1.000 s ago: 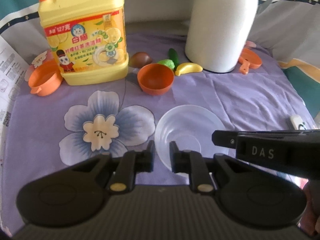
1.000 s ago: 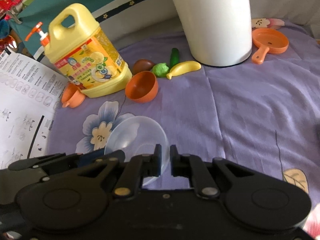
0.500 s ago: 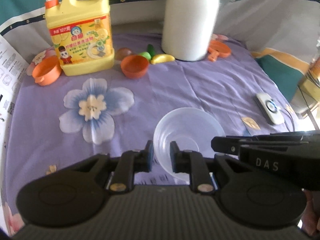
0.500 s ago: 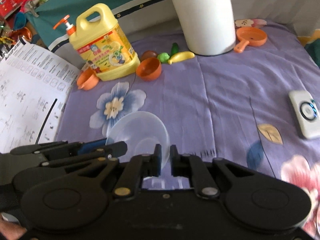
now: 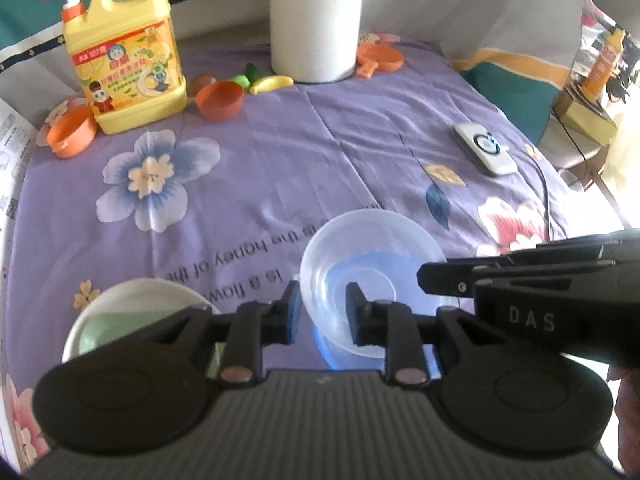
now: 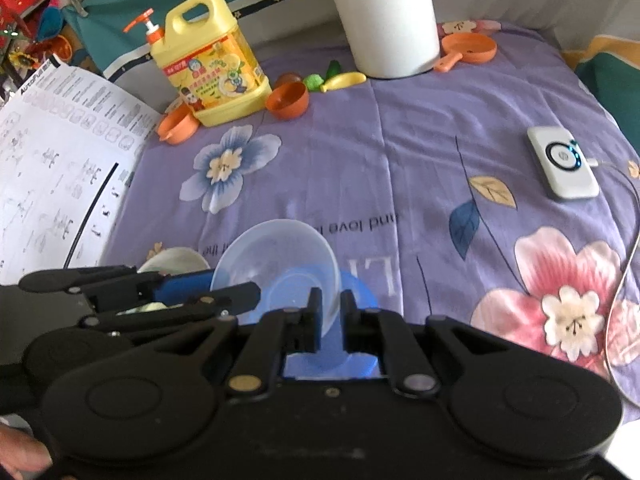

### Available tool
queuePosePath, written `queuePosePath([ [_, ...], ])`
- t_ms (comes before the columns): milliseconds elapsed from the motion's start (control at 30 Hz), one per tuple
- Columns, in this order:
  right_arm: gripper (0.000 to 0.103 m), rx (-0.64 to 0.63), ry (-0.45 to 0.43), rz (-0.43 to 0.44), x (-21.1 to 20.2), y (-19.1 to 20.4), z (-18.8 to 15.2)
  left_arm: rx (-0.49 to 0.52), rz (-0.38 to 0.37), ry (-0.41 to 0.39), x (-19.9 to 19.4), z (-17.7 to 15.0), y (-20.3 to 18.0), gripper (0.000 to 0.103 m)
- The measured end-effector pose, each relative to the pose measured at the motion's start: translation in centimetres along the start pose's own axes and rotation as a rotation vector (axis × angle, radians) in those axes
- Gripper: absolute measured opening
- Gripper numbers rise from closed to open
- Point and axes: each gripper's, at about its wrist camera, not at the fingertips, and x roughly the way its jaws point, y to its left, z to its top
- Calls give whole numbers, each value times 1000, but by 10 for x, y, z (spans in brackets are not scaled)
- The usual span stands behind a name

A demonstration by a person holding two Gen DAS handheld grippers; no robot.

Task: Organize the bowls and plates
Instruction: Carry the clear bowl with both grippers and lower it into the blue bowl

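Observation:
A clear plastic bowl [image 5: 372, 264] is held by both grippers above a blue plate [image 6: 320, 304]. My left gripper [image 5: 322, 308] is shut on the bowl's near left rim. My right gripper [image 6: 330, 316] is shut on its right rim, and the bowl also shows in the right wrist view [image 6: 276, 264]. A white bowl with a green inside [image 5: 132, 316] sits on the cloth at the near left, partly hidden by the left gripper. A small orange bowl [image 5: 220, 100] lies far back by the detergent jug.
A yellow detergent jug [image 5: 128, 48], an orange cup [image 5: 72, 130], toy food [image 5: 268, 82], a white cylinder [image 5: 316, 20] and an orange toy pan [image 5: 378, 58] stand at the back. A white device [image 5: 484, 148] with a cable lies right. Printed paper [image 6: 52, 160] lies left.
Both grippers have pulled back toward the near edge with the clear bowl. The white-green bowl and the blue plate have come into view under them.

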Motion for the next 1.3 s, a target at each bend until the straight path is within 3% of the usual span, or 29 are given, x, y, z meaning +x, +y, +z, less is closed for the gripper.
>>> queuePosePath([
  [767, 10, 19, 56, -3, 11, -12, -18, 19, -2, 73, 19, -8, -13, 24],
  [1167, 12, 5, 51, -12, 13, -10, -17, 19, -6, 67, 21, -8, -13, 27],
  [1267, 16, 7, 49, -14, 13, -11, -16, 12, 8, 62, 19, -7, -12, 31],
  [1300, 21, 8, 45, -20, 12, -12, -16, 6, 16, 57, 18, -8, -11, 33],
])
